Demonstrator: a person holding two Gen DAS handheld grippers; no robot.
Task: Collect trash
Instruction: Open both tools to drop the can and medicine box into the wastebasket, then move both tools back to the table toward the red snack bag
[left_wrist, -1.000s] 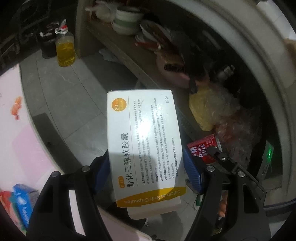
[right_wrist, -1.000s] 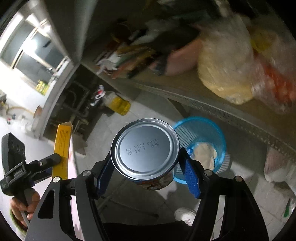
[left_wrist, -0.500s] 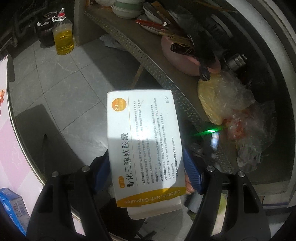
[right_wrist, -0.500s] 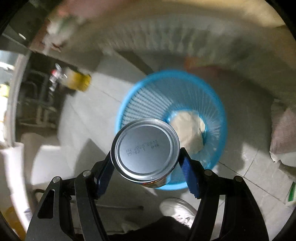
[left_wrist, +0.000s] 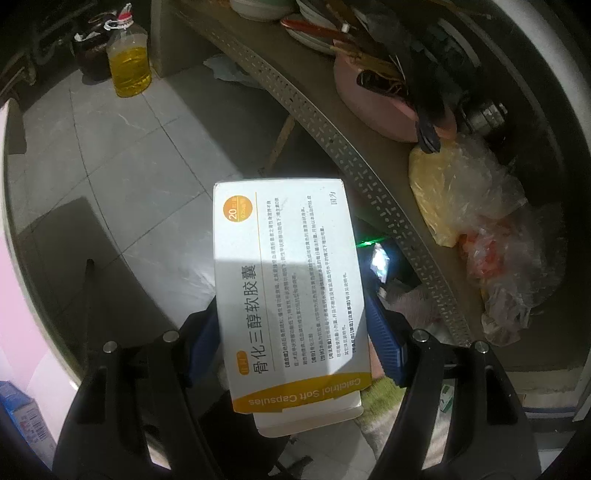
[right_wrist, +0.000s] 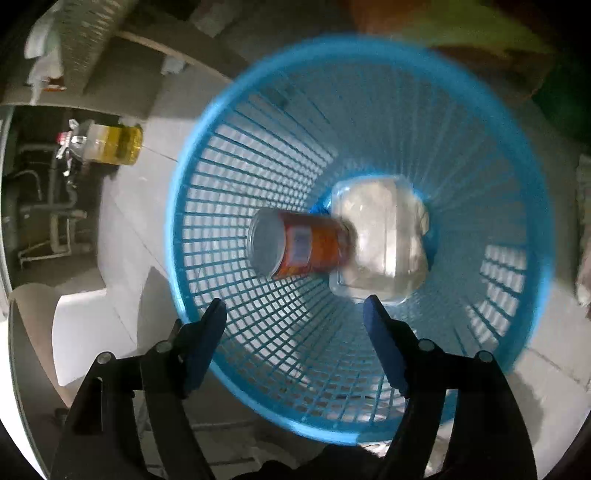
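Your right tongs (right_wrist: 295, 314) are opening over the blue basket (right_wrist: 236, 96), with nothing between the pads. The can (right_wrist: 299, 247) is lying on its side inside the basket, touching a clear plastic tub (right_wrist: 384, 251) (motion-blurred). Your left tongs (left_wrist: 291, 332) are clamping the white medicine box (left_wrist: 284, 280) above the tiled floor (left_wrist: 122, 155).

Right gripper (right_wrist: 294, 314) jaws opening, nothing between them; orange metal can (right_wrist: 295, 248) inside blue plastic lattice basket (right_wrist: 221, 206).
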